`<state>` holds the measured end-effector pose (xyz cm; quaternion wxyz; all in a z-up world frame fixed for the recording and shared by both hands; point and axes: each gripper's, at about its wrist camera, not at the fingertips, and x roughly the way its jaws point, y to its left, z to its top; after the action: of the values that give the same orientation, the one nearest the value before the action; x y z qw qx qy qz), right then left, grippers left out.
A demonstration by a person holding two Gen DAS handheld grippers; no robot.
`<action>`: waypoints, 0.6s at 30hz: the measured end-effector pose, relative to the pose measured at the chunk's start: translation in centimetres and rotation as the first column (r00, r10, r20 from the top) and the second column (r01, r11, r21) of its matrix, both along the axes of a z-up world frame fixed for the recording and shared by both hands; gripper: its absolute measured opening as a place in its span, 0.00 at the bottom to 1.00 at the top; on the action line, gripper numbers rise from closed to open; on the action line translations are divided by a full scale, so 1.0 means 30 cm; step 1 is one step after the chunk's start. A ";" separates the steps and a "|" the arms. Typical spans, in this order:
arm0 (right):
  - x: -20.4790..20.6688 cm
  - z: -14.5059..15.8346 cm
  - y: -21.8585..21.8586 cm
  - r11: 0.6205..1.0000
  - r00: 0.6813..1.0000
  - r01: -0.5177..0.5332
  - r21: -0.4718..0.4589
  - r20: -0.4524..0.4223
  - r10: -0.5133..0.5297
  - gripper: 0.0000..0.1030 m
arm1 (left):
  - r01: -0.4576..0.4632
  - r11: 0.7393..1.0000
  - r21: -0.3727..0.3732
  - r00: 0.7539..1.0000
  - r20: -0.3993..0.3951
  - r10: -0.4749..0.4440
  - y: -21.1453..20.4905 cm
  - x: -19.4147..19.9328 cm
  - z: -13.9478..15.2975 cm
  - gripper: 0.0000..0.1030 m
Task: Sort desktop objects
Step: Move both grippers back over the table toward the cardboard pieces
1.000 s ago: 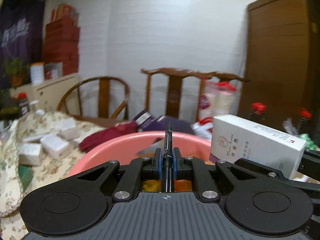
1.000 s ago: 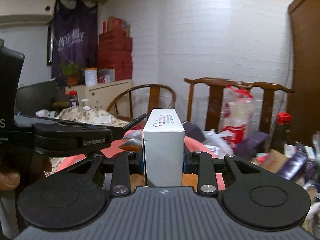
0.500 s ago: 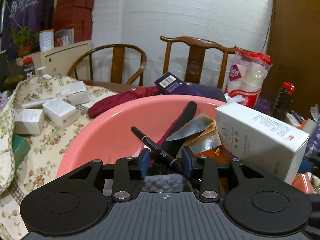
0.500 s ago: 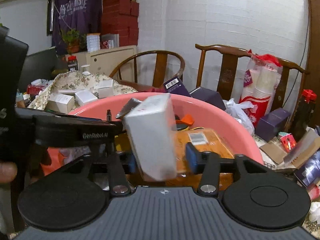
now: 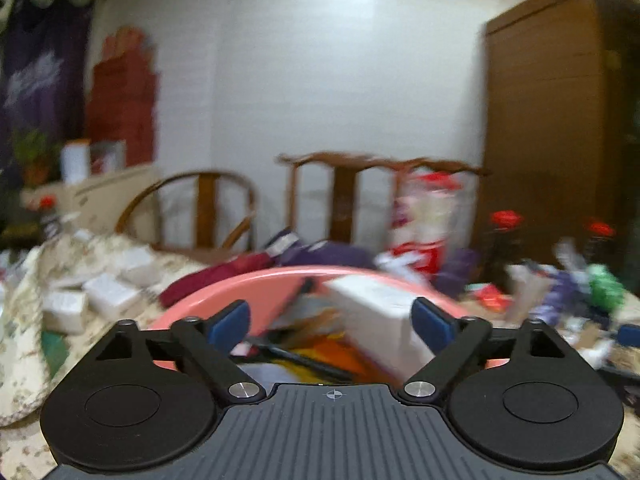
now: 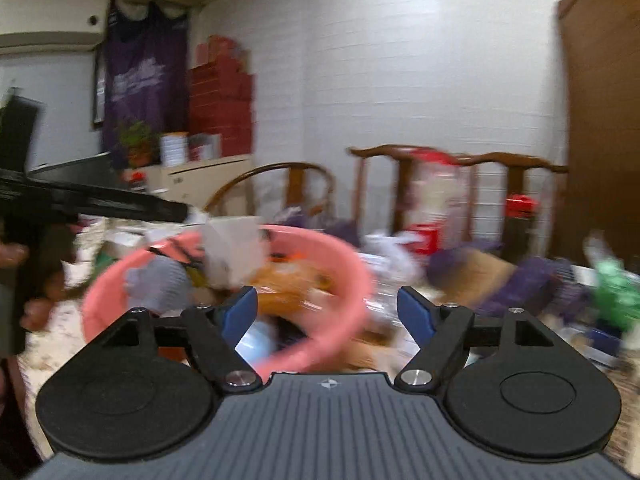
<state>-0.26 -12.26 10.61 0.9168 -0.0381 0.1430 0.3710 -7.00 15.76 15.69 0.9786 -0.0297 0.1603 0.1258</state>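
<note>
A pink basin [image 5: 240, 286] holds several items. A white box [image 5: 376, 312] lies tilted in it, and a black pen [image 5: 296, 358] lies near its front. My left gripper [image 5: 331, 320] is open and empty just above the basin's near side. In the right wrist view the basin [image 6: 348, 264] is ahead and to the left, with the white box [image 6: 230, 248] in it. My right gripper [image 6: 327, 310] is open and empty over the basin's right rim. Both views are blurred by motion.
A floral cloth with small white boxes [image 5: 108, 292] lies left of the basin. Purple boxes, red-capped bottles [image 5: 506, 220] and loose clutter [image 6: 540, 276] lie to the right. Two wooden chairs [image 5: 344, 196] stand behind. The left gripper's body [image 6: 80, 204] reaches in at left.
My left gripper opened and the pen dropped into the basin. My right gripper opened and the white box fell into the basin. Both grippers have since lifted and opened wider.
</note>
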 end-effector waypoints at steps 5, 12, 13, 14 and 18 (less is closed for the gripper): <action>-0.024 -0.089 -0.233 0.987 0.991 0.136 -0.086 0.032 -0.133 0.87 | 0.256 0.964 0.069 0.966 0.018 -0.258 -0.299 -0.056 -0.033 1.00; -0.030 -0.267 -0.389 0.951 0.974 0.212 -0.224 -0.026 -0.224 0.86 | 0.488 0.873 0.023 0.869 -0.104 -0.483 -0.610 0.038 -0.207 1.00; -0.024 -0.284 -0.397 0.945 0.972 0.219 -0.242 -0.030 -0.233 0.84 | 0.492 0.871 0.007 0.864 -0.125 -0.487 -0.628 0.068 -0.236 1.00; -0.010 -0.302 -0.390 0.941 0.971 0.217 -0.261 -0.040 -0.235 0.83 | 0.488 0.873 -0.011 0.862 -0.149 -0.484 -0.639 0.101 -0.266 1.00; 0.066 -0.331 -0.367 0.947 0.966 0.186 -0.262 -0.128 -0.226 0.80 | 0.429 0.900 -0.073 0.869 -0.239 -0.434 -0.618 0.199 -0.370 1.00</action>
<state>1.74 -23.27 0.70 0.9245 -0.1078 0.2630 0.2540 -1.02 -2.78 4.58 0.9537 0.0144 0.2854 -0.0943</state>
